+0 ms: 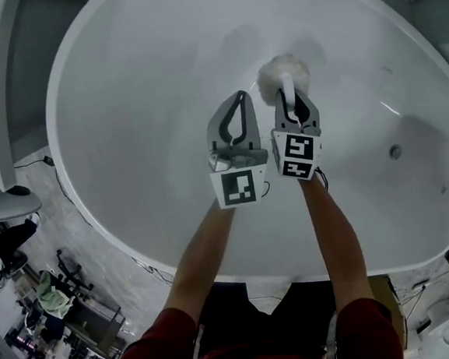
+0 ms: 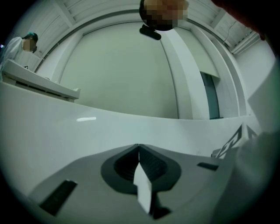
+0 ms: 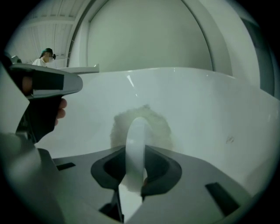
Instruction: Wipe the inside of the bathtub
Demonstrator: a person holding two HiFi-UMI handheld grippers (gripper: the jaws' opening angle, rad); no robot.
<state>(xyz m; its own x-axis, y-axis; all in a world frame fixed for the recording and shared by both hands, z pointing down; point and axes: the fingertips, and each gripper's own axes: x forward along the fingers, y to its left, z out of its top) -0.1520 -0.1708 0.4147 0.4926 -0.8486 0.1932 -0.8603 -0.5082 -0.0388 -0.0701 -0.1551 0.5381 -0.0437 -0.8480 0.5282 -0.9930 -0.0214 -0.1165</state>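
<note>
Pad [image 1: 282, 74]: soft, light, at 12 o'clock in bathtub [image 1: 140, 104].
Right gripper [image 1: 290, 102]: we clamp its stiff handle [image 3: 135, 144].
Left gripper [image 1: 238, 99]: closed, empty.

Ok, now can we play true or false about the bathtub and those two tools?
1. The right tool is clamped on the looped handle of a fluffy scrubber. True.
2. The left tool is holding a sponge. False: its jaws are shut together with nothing between them.
3. The bathtub is blue. False: it is white all over.
4. Both tools are held over the inside of the bathtub. True.
</note>
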